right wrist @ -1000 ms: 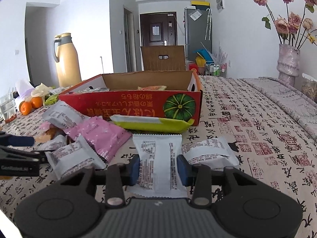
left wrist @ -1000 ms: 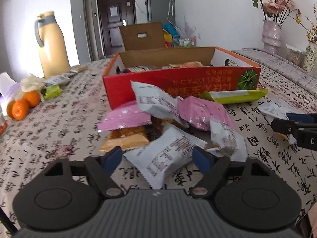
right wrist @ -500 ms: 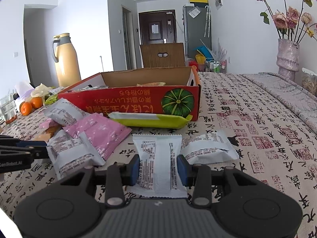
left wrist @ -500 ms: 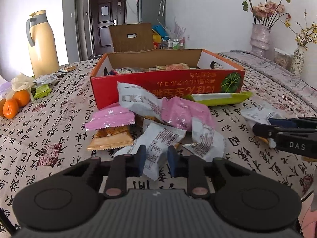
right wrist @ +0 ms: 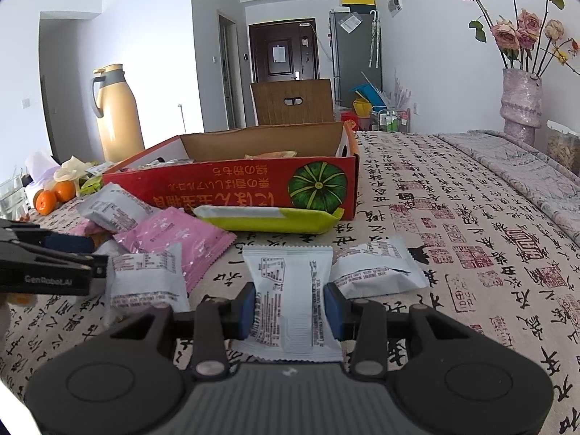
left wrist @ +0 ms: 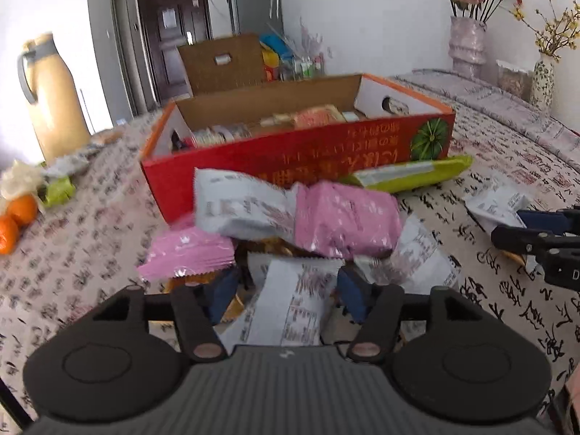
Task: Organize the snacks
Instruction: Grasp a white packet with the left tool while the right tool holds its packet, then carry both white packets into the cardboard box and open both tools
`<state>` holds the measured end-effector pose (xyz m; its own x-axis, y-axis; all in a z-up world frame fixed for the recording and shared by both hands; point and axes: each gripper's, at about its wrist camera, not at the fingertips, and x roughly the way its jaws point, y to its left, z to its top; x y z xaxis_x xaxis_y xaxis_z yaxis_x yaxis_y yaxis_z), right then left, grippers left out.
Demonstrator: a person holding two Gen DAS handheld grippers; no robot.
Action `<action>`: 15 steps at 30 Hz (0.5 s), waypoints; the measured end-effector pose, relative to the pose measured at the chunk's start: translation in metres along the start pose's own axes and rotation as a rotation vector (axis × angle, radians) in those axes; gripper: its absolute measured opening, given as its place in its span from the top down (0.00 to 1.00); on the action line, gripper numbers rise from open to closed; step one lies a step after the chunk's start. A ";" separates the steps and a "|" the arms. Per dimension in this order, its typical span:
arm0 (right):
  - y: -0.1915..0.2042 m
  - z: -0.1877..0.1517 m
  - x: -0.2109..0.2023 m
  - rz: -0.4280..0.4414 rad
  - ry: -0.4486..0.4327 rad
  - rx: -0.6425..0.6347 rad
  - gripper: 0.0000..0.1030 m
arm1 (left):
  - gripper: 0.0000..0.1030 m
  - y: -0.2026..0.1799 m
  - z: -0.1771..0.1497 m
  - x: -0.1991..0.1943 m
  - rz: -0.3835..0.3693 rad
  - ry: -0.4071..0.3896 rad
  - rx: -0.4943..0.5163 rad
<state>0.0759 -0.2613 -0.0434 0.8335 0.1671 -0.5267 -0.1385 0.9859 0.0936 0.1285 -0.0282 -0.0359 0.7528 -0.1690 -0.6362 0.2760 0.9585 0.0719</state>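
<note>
A red cardboard box (left wrist: 290, 152) with several snacks inside stands mid-table. In front of it lies a pile: two pink packets (left wrist: 344, 221), grey-white packets (left wrist: 243, 210) and a long green packet (left wrist: 409, 175). My left gripper (left wrist: 288, 295) is at the pile's near edge. Its jaws are opening, with a white packet (left wrist: 297, 311) lying between them and a gap showing at the left pad. My right gripper (right wrist: 290, 308) is shut on another white packet (right wrist: 290, 275), which rests on the cloth. Each gripper shows at the edge of the other's view.
A yellow thermos (left wrist: 54, 101), oranges (left wrist: 18, 217) and wrappers sit at the far left. Flower vases (left wrist: 467, 47) stand at the back right. One more white packet (right wrist: 377, 268) lies just right of my right gripper. A patterned cloth (right wrist: 471, 235) covers the table.
My left gripper went from wide to nearly shut, then widened again and pushed forward into the pile around the white packet. The right gripper and its packet have not moved.
</note>
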 end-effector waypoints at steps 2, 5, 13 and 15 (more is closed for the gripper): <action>-0.001 -0.001 0.000 0.000 0.002 0.002 0.62 | 0.44 -0.002 -0.004 0.002 -0.023 0.014 0.003; -0.001 -0.001 0.001 0.001 0.005 0.003 0.62 | 0.50 -0.003 -0.009 -0.001 -0.038 0.012 -0.010; 0.001 -0.001 0.001 0.007 0.004 0.001 0.62 | 0.60 -0.008 -0.016 -0.020 0.001 -0.042 -0.024; 0.002 -0.001 0.000 0.008 0.001 0.000 0.62 | 0.60 -0.007 -0.016 -0.028 0.012 -0.074 -0.030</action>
<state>0.0756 -0.2595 -0.0441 0.8318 0.1748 -0.5267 -0.1448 0.9846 0.0981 0.0954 -0.0267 -0.0310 0.7982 -0.1729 -0.5770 0.2494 0.9668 0.0553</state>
